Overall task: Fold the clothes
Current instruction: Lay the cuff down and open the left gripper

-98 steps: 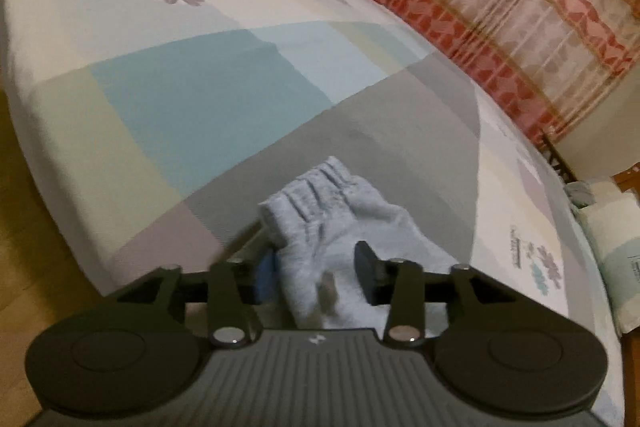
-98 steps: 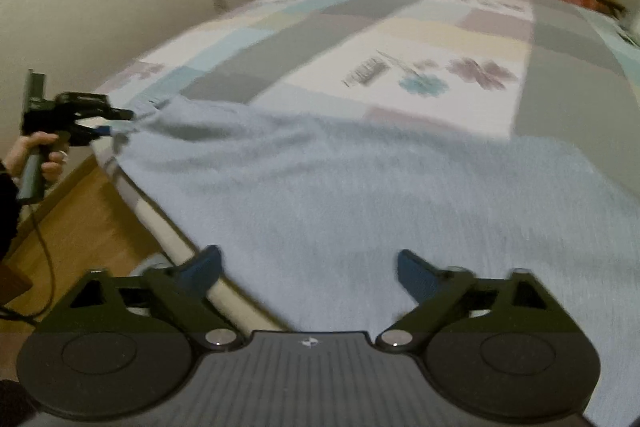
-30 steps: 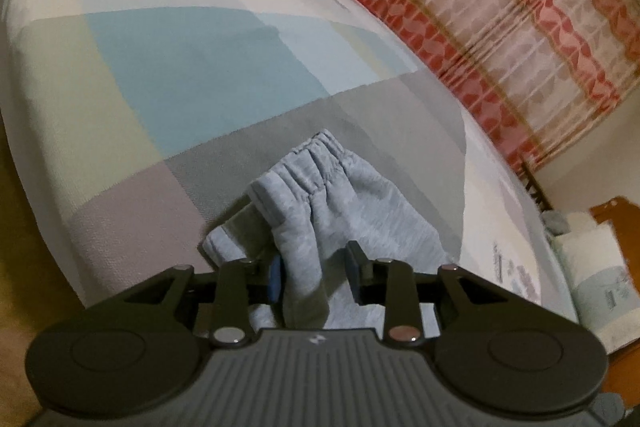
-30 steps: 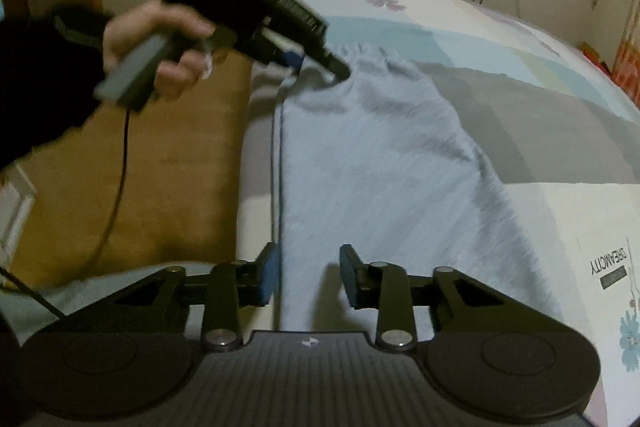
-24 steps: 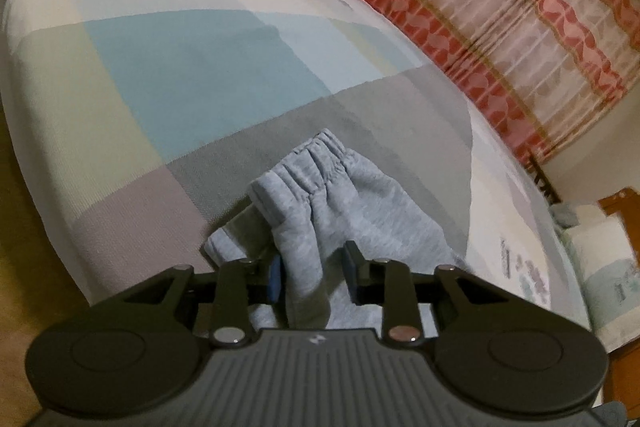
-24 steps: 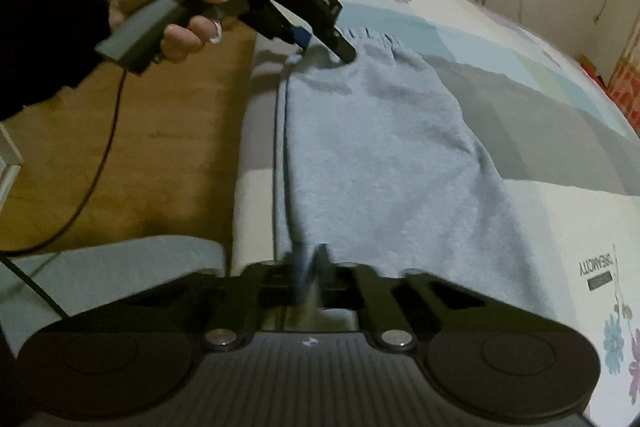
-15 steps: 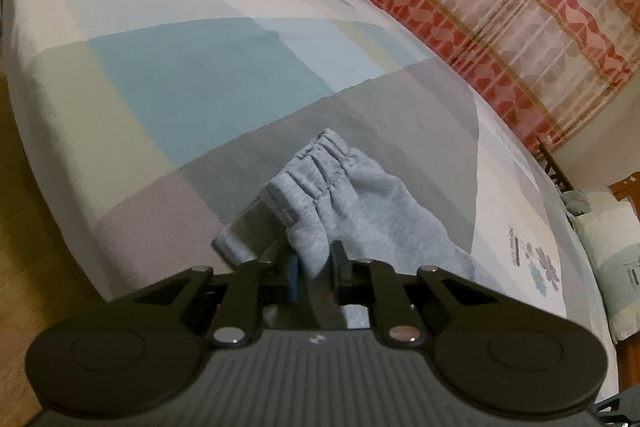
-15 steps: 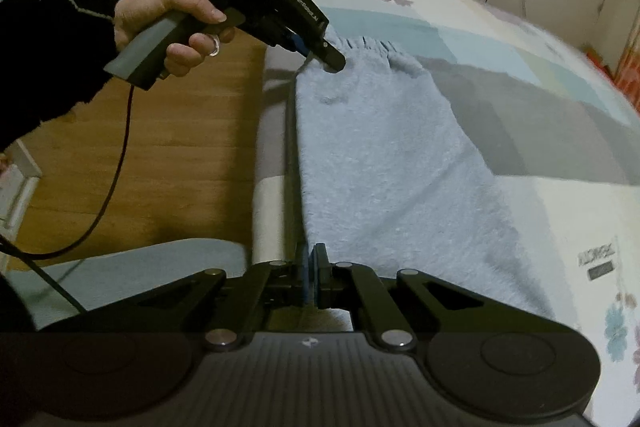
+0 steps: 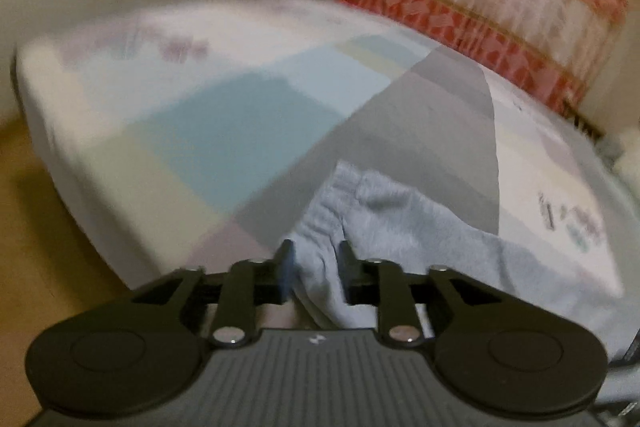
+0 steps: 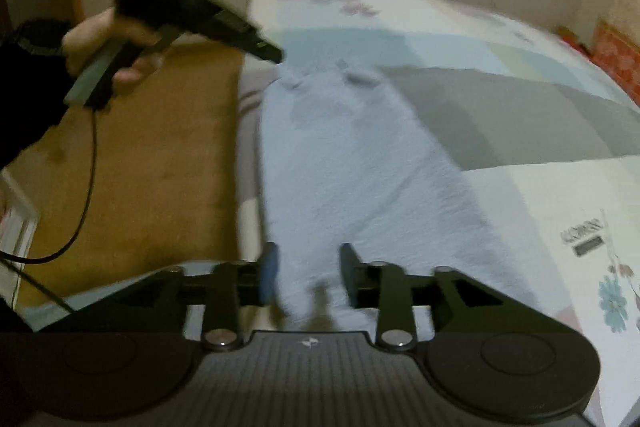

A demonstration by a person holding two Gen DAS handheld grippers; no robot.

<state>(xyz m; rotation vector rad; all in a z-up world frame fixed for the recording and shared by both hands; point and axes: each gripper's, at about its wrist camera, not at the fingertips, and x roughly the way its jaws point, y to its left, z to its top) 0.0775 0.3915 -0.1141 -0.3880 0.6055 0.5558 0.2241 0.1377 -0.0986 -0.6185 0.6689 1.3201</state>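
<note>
A light blue-grey garment [image 9: 400,219] lies spread along the near edge of the patchwork bed [image 9: 240,119], its gathered elastic end toward my left gripper [image 9: 315,259]. The left jaws are opening, with a fold of that gathered end loose between them. In the right wrist view the garment [image 10: 352,167] runs lengthwise away from my right gripper [image 10: 308,263]. Its jaws are opening too, and the cloth's near end sits between the pads without being pinched. A person's hand [image 10: 108,39] holds the left gripper [image 10: 276,55] at the garment's far end. Both views are motion-blurred.
Wooden floor [image 10: 140,167] lies left of the bed edge, with a black cable [image 10: 86,187] trailing from the left gripper's handle. A red-patterned curtain [image 9: 500,7] hangs behind the bed. A pillow [image 9: 628,155] sits at the far right. The bedspread [image 10: 520,115] beyond the garment is flat.
Half a second ago both grippers were pinched shut on the garment's ends; now both sets of jaws have parted. Both hands have lifted a little and the left one has rolled.
</note>
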